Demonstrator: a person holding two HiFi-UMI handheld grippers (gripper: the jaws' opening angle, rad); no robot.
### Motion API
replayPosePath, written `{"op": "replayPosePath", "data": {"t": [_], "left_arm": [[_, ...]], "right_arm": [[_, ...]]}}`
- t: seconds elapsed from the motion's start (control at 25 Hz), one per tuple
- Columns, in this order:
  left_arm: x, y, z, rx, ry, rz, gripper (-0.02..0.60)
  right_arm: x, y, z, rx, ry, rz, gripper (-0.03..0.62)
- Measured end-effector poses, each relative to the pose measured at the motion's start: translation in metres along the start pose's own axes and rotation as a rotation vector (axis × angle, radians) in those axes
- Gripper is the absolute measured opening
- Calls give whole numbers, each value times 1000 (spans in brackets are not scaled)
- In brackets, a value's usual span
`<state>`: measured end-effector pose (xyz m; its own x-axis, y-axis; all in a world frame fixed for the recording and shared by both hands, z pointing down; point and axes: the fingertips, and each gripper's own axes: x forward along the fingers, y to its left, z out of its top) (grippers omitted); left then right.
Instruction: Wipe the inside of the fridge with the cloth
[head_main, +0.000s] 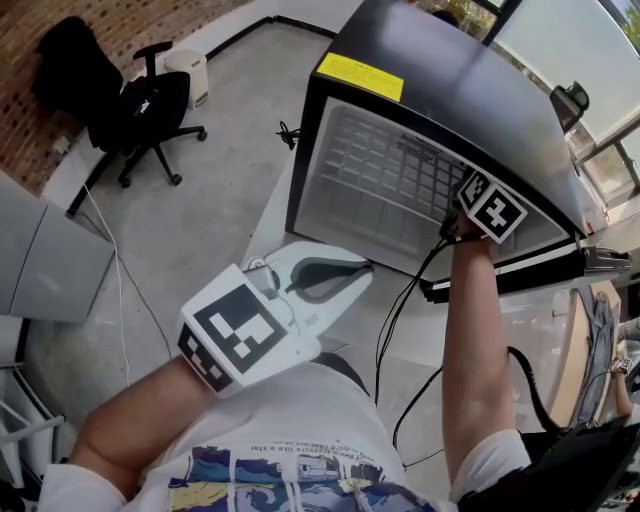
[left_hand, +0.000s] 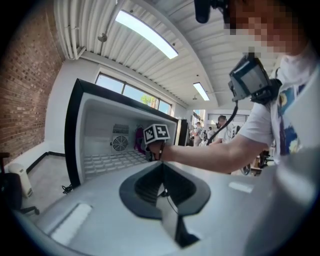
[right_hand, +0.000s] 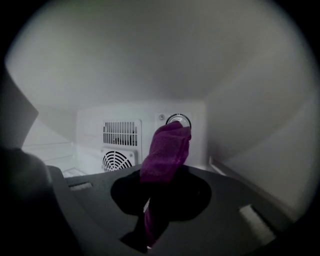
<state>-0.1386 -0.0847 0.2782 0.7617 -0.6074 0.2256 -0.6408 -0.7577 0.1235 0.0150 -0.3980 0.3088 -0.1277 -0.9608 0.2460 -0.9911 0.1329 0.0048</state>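
Note:
The black mini fridge (head_main: 470, 95) stands open on a white table (head_main: 272, 215), its white ribbed inside (head_main: 390, 185) facing me. My right gripper (right_hand: 159, 176) reaches deep inside and is shut on a purple cloth (right_hand: 166, 147), which sticks up in front of the back wall near a round dial (right_hand: 178, 120). Only that gripper's marker cube (head_main: 492, 206) shows in the head view. From the left gripper view the cloth (left_hand: 138, 139) hangs beside the cube (left_hand: 156, 133). My left gripper (left_hand: 161, 168) hovers outside the fridge's front, shut with nothing in it.
A fan grille (right_hand: 119, 160) and a slotted vent (right_hand: 121, 132) sit on the fridge's back wall. Black cables (head_main: 400, 310) run along the table. An office chair (head_main: 135, 105) and a small white appliance (head_main: 188, 76) stand on the floor far left. People (left_hand: 221, 129) stand in the background.

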Motion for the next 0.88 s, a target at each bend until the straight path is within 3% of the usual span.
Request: {"op": "replayPosePath", "data": {"t": [0.2,0.88], "left_arm": [[-1,4,-1,3,1,19,5],[-32,11,-3,-4,-13,65,5]], "right_arm": [[4,22,-2,18,1,54,57],[-4,121,7,-74,-22,259,57]]}}
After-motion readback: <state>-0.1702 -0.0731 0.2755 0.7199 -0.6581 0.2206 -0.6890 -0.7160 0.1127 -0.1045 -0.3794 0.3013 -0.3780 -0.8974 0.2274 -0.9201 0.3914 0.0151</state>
